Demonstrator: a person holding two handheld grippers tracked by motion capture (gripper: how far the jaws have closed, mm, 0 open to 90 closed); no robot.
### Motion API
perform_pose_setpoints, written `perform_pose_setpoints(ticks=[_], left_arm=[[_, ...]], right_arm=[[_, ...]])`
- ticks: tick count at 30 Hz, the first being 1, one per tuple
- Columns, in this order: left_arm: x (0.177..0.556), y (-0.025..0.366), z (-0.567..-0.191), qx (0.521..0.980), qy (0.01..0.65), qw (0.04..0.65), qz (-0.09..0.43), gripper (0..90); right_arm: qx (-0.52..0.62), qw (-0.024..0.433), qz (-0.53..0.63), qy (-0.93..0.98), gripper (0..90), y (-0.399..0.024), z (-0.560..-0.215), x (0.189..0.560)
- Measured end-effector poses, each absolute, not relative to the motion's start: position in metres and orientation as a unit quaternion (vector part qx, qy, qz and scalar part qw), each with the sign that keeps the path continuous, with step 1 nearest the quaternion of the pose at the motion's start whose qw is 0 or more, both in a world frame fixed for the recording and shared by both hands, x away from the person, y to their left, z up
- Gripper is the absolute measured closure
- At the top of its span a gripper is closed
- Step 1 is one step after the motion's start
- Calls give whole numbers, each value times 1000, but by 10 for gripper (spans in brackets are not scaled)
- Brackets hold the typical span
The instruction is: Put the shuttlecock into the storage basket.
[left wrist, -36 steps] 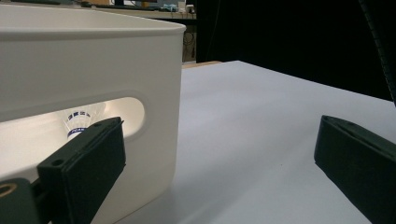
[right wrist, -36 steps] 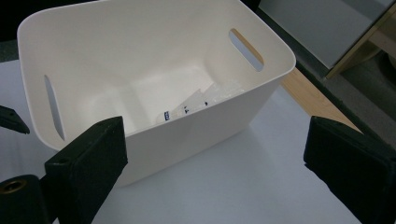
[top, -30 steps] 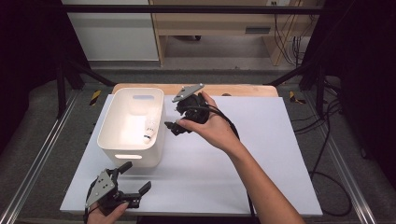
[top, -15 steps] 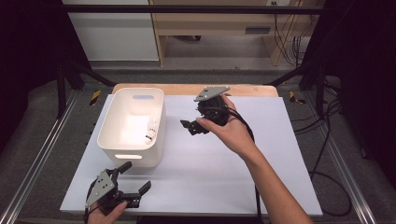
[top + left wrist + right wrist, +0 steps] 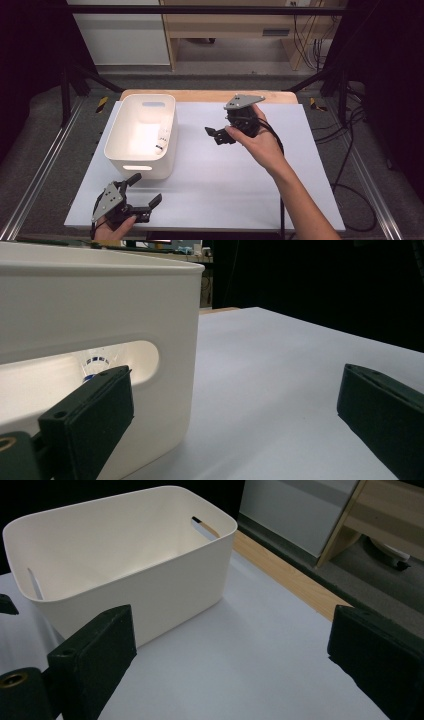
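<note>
Beside right claw (image 5: 218, 135), white bin (image 5: 116, 155).

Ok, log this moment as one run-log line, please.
left gripper: open, low by bin's near end | right gripper: open, empty, raised right of white bin | small white item: inside bin

White bin (image 5: 142, 165) on counter (image 5: 240, 190), small tube (image 5: 162, 135) inside; right gripper (image 5: 220, 135) beside it, fingers spread; left gripper (image 5: 145, 192) near front edge, agape.

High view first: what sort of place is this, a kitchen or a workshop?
Likely a lab recording station: a white table framed by metal rails, loose cables on the floor, and a white bin set out for handling.
</note>
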State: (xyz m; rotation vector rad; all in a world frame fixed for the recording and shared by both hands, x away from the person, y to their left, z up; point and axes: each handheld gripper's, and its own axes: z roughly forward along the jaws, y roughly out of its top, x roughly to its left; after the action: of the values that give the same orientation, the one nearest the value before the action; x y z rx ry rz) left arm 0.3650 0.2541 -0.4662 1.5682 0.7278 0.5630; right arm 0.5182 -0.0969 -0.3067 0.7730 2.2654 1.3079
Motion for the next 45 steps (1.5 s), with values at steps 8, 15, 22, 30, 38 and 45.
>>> perform_pose_setpoints(ticks=[8,15,22,30,38,45], left_arm=[[365,254,-466,678,316,618,244,17],[365,257,-467,674,318,619,247,17],[365,261,-466,671,322,618,251,17],[364,263,-465,673,318,617,257,17],[365,264,-466,670,324,616,259,17],[365,266,-466,669,327,613,262,17]], right_arm=[[289,222,487,793,56,-117,-309,512],[307,236,513,766,56,-143,-317,500],[321,252,527,746,52,-171,-326,484],[325,291,541,719,49,-201,-335,463],[340,309,551,697,47,-230,-361,444],[357,313,556,682,45,-254,-383,431]])
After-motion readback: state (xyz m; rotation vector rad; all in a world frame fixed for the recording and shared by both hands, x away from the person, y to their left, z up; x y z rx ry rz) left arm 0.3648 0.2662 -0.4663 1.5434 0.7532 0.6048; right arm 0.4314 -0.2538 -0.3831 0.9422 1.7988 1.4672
